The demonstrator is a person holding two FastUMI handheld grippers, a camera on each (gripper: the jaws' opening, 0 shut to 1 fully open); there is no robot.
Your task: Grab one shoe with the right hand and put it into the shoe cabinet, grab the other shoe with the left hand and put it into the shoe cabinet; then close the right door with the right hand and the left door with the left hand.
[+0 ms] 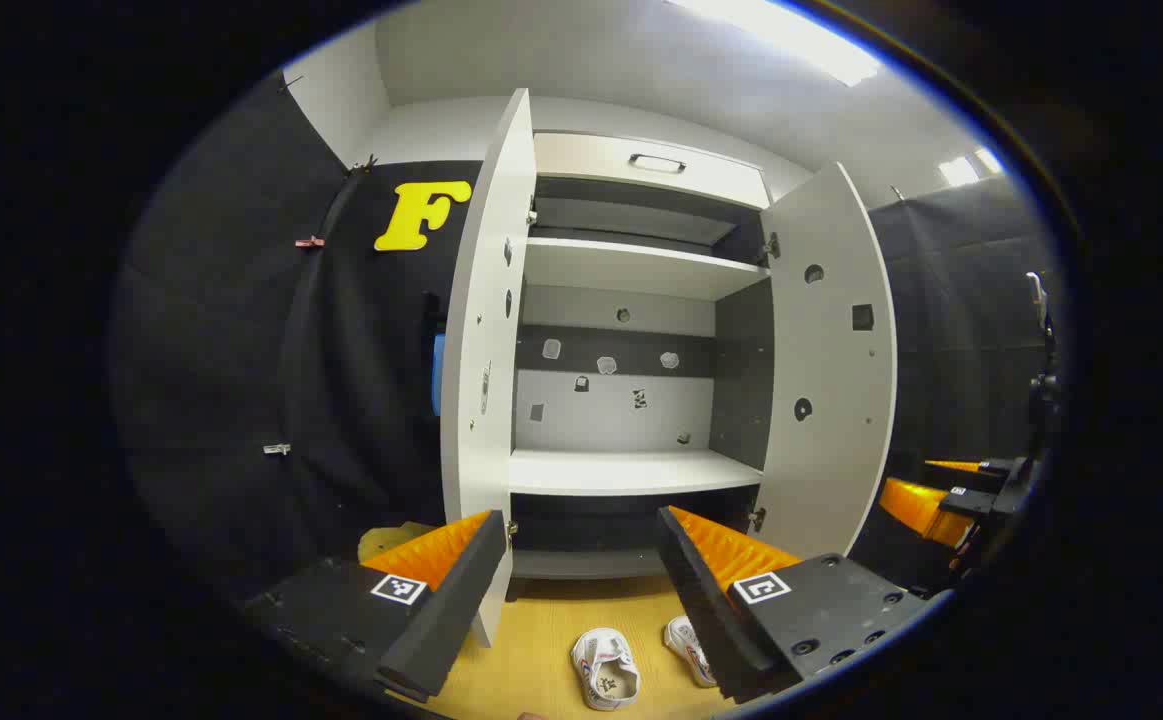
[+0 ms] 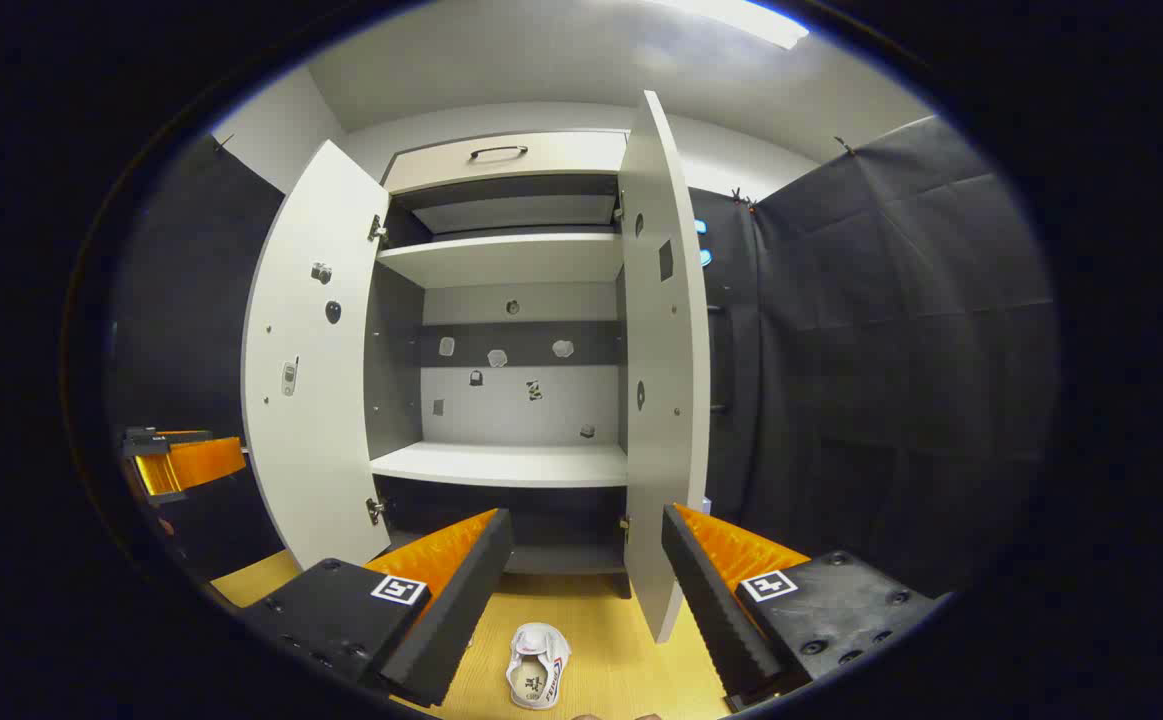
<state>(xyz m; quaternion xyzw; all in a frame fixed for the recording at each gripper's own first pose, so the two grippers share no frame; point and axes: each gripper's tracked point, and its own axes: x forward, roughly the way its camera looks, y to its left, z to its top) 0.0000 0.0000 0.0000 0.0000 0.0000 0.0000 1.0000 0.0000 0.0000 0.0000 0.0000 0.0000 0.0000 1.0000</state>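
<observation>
Two doors, both swung wide open on the shoe cabinet (image 1: 631, 300). In the left gripper view, working left to right: the left door (image 1: 486, 350) stands edge-on, then the open interior with two pale shelves, the upper shelf (image 1: 631, 268) and the lower shelf (image 1: 631, 470), both bare, then the right door (image 1: 831, 370) angled outward. One drawer with a dark handle (image 1: 656, 163) sits across the top.

Down on the yellow floor (image 1: 541, 640) in front of the cabinet, count two white shoes: the left shoe (image 1: 605, 668) lies in full sight between the fingers, and the right shoe (image 1: 689, 648) is just beside it, partly hidden behind this gripper's right finger. The left gripper (image 1: 581, 545) hangs above them with fingers spread wide, nothing between them. At the far right edge sits the right gripper (image 1: 951, 490), well apart.

Switch to the right gripper view: at the far left edge, the left gripper (image 2: 176, 460) peeks in. Then left door (image 2: 306, 370), interior, right door (image 2: 666, 350) edge-on. Here just one shoe (image 2: 538, 680) is in sight on the floor, lying between the fingers. The right gripper (image 2: 586, 545) has its fingers spread too, holding nothing.
</observation>
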